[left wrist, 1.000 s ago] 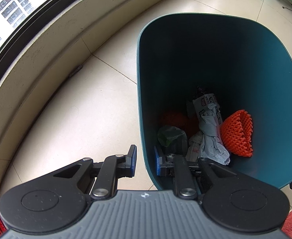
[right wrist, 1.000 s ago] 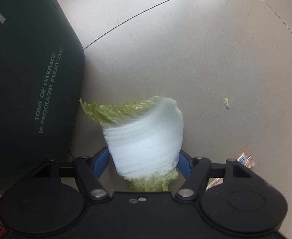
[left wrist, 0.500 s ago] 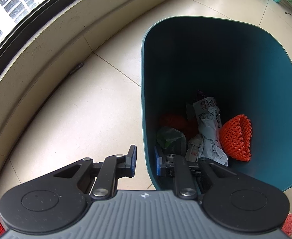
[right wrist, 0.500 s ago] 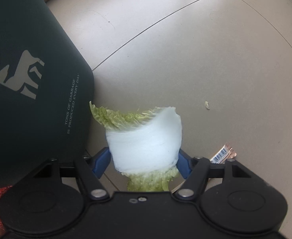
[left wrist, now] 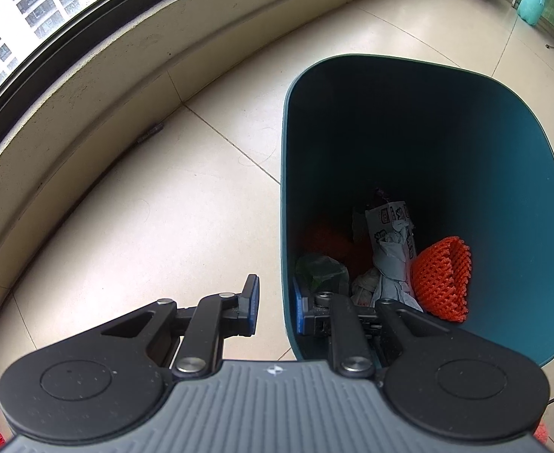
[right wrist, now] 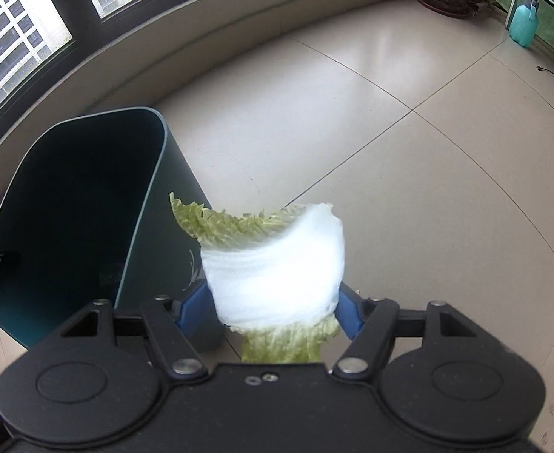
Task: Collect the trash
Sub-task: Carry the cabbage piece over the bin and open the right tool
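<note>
Item, cabbage leaf (right wrist: 277,275): I am clamping it between my right gripper (right wrist: 275,304) pads, thick white rib crosswise, frilled pale-green edge curling up and to the left. It is hanging in the air just right of the trash bin (right wrist: 88,204), not over the opening yet.

Item, trash bin (left wrist: 420,196): dark teal, smooth rigid plastic, rounded-square mouth, thin wall. My left gripper (left wrist: 275,311) is pinching the near rim, one pad outside, one inside, and the bin is leaning toward me.

Contents, showing in the left wrist view: an orange foam fruit net (left wrist: 443,279) with open mesh, crumpled white paper (left wrist: 394,260) with print, and a clear green-tinted plastic bag (left wrist: 320,273).

Risks, as I am judging them: the rib is wet-looking and slick, so it may be slipping out of the pads before reaching the mouth; the limp frill may be snagging on the rim and draping outside; letting go too far right would be dropping it on the glossy beige floor tiles (right wrist: 409,151); my rim pinch is shallow, so the tilted bin could be twisting free or tipping.
</note>
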`<act>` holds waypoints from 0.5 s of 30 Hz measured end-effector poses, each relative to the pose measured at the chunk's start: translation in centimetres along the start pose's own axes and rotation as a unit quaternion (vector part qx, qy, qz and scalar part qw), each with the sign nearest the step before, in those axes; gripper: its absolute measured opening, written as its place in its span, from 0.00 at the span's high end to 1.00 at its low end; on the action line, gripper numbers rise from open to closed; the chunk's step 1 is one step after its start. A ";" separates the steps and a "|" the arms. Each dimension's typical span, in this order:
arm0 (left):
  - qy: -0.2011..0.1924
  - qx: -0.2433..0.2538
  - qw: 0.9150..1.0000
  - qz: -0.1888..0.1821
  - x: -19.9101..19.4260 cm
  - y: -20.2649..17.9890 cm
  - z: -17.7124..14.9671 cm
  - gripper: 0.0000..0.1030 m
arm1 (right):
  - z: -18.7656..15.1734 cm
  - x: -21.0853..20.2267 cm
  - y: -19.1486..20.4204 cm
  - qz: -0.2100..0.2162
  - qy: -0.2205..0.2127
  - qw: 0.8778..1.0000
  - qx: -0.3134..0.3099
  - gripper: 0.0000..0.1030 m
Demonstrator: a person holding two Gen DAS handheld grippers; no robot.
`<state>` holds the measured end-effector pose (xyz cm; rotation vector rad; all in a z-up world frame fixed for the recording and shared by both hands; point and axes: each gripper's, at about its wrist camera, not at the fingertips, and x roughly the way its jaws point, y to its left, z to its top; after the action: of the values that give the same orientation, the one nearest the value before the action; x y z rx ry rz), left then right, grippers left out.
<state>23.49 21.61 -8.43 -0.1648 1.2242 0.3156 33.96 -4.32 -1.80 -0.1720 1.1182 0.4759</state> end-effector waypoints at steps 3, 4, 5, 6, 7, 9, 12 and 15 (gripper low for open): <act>-0.007 -0.004 1.000 -0.002 -0.5 0.2 0.0 0.82 | 1.2 -2.9 1.9 0.018 -0.030 0.999 -0.009 0.34; -0.008 -0.005 1.000 -0.003 -0.6 0.3 0.0 0.82 | 1.5 -3.5 2.4 0.024 -0.034 0.999 -0.011 0.34; -0.007 -0.007 1.000 -0.005 -0.6 0.3 -0.1 0.82 | 1.9 -4.2 3.1 0.035 -0.039 0.998 -0.017 0.34; -0.007 -0.010 1.000 -0.008 -0.8 0.5 -0.1 0.82 | 2.2 -4.6 3.9 0.043 -0.042 0.998 -0.023 0.34; -0.007 -0.012 1.000 -0.010 -0.9 0.7 0.0 0.82 | 2.4 -4.6 4.4 0.048 -0.044 0.997 -0.030 0.34; -0.010 -0.016 1.000 -0.014 -1.3 1.0 0.1 0.82 | 2.7 -4.6 5.8 0.058 -0.044 0.996 -0.051 0.34; -0.014 -0.021 0.999 -0.020 -1.8 1.4 0.2 0.82 | 3.1 -3.3 8.2 0.055 -0.034 0.995 -0.082 0.34; -0.014 -0.026 0.999 -0.029 -2.1 1.9 0.3 0.82 | 3.1 -1.4 10.5 0.048 -0.019 0.993 -0.107 0.34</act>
<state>22.50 23.20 -6.23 -0.2395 1.1811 0.2985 31.33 5.72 1.87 -0.2971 1.0406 0.6825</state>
